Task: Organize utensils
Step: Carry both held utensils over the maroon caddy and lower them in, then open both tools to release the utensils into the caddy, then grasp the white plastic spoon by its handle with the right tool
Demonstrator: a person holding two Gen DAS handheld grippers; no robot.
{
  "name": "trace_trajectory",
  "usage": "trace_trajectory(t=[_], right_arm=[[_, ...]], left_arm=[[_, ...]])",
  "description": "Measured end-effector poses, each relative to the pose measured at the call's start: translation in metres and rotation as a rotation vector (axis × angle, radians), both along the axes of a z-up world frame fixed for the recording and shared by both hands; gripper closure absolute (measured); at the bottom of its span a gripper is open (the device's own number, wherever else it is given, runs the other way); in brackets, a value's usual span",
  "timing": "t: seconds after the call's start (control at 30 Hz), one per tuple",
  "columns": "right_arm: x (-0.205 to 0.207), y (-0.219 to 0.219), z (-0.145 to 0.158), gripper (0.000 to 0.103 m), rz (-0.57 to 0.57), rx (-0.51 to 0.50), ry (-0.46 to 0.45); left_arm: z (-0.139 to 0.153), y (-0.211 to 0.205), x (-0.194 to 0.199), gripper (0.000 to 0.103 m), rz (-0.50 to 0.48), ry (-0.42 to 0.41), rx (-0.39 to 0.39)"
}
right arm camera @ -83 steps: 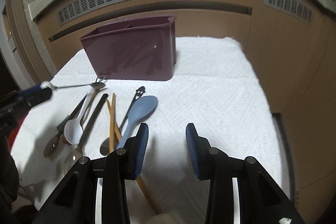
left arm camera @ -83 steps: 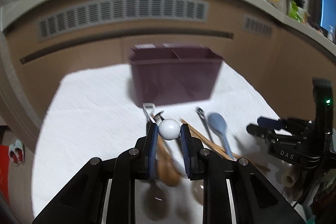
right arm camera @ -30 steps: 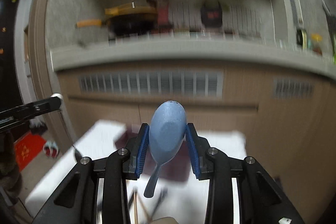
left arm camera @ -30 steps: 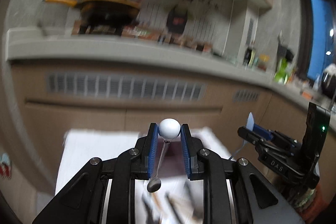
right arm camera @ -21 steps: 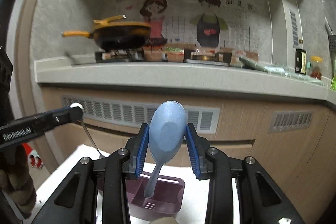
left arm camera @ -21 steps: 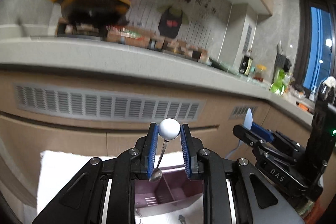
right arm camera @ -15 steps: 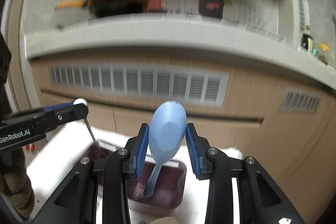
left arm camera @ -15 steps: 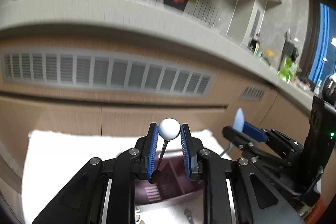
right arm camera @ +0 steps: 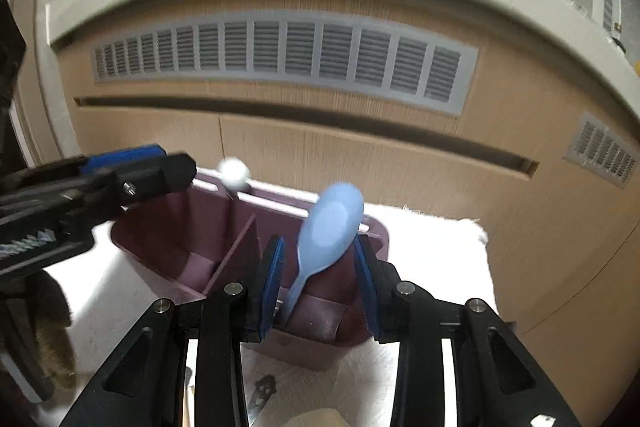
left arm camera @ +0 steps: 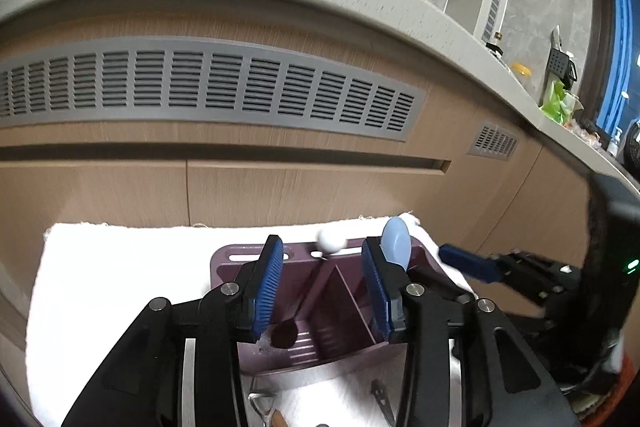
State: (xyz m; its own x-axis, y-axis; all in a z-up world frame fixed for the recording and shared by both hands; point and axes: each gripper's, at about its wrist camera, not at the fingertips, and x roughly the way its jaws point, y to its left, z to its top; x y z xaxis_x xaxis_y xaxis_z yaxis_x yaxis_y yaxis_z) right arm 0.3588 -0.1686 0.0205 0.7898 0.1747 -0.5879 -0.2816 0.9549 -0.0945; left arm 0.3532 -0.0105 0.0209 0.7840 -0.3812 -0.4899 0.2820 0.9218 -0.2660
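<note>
With both grippers (left arm camera: 322,283) (right arm camera: 318,279) spread, spoons (right arm camera: 326,231) seemingly sit in caddy (left arm camera: 224,261).

- Both views are bent strongly by fisheye distortion, with dark corners.
- The white cloth (left arm camera: 120,259) is overexposed.
- The blue spoon (right arm camera: 328,227) is smeared by motion blur.

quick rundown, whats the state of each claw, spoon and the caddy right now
left claw: open, holding nothing
right claw: open, holding nothing
white-knobbed spoon: released, bowl down in the caddy's left compartment
blue spoon: released, handle down in the right compartment
purple caddy: upright on the white cloth
</note>
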Motion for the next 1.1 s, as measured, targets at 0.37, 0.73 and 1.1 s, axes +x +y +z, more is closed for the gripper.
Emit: trace_trajectory(t=[0.37,0.73,1.1], right_arm=[[-0.092,-0.03,0.005,0.07,0.014,0.069,0.005],[-0.158,-0.016,-0.076,0.07,0.183,0.018,0.221],[-0.158,0.006,-0.094,0.07,0.205,0.114,0.3]], left_arm=[[0.016,0.026,-0.094,0.057,0.06,-0.032,-0.021],[-0.079,0.078,-0.194,0.057,0.206,0.213,-0.005],[-0.089,0.064,-0.184,0.057,0.183,0.268,0.013]])
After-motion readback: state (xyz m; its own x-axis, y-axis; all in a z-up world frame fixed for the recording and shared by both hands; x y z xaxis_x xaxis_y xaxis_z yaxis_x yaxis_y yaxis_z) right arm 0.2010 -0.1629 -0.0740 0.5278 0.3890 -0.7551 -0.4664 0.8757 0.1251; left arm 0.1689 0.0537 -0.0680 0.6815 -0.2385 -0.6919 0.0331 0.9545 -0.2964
